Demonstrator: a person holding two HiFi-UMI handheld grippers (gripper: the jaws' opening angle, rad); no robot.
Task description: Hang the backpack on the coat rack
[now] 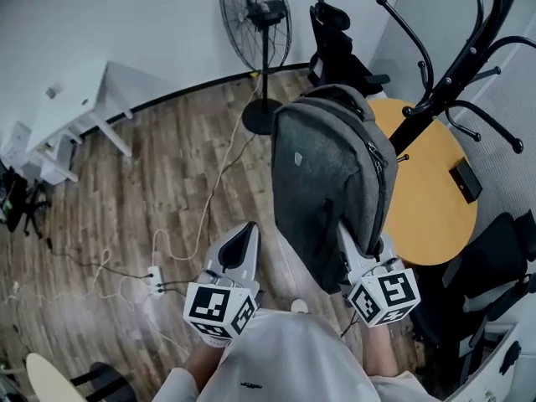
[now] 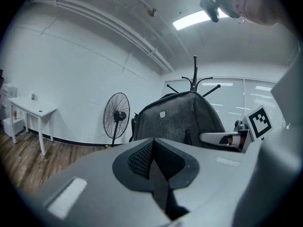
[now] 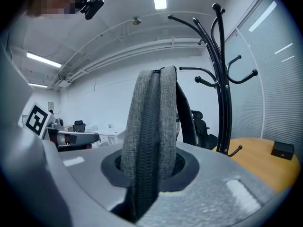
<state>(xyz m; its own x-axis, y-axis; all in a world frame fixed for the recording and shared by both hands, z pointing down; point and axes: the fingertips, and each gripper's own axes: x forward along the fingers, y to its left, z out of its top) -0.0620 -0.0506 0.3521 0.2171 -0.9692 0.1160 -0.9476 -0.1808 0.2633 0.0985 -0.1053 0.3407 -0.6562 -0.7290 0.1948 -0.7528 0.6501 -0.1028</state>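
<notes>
Both fingers of my right gripper (image 3: 150, 174) clamp the zippered edge of the soft, floppy backpack (image 1: 328, 174) rising above them, coat rack (image 1: 456, 74) beyond, while my left gripper (image 2: 154, 162) keeps its fingers together, empty, free to steady the top.

Nothing legible here, no word and no number in any view. The grey backpack (image 1: 331, 182) has a small shield-shaped badge (image 1: 299, 157) on its front panel, and it's too small to read, in the left gripper view as well. The left marker cube (image 1: 219, 306) and the right marker cube (image 1: 385, 296) show black-and-white square code patterns, which are not letters or digits.
</notes>
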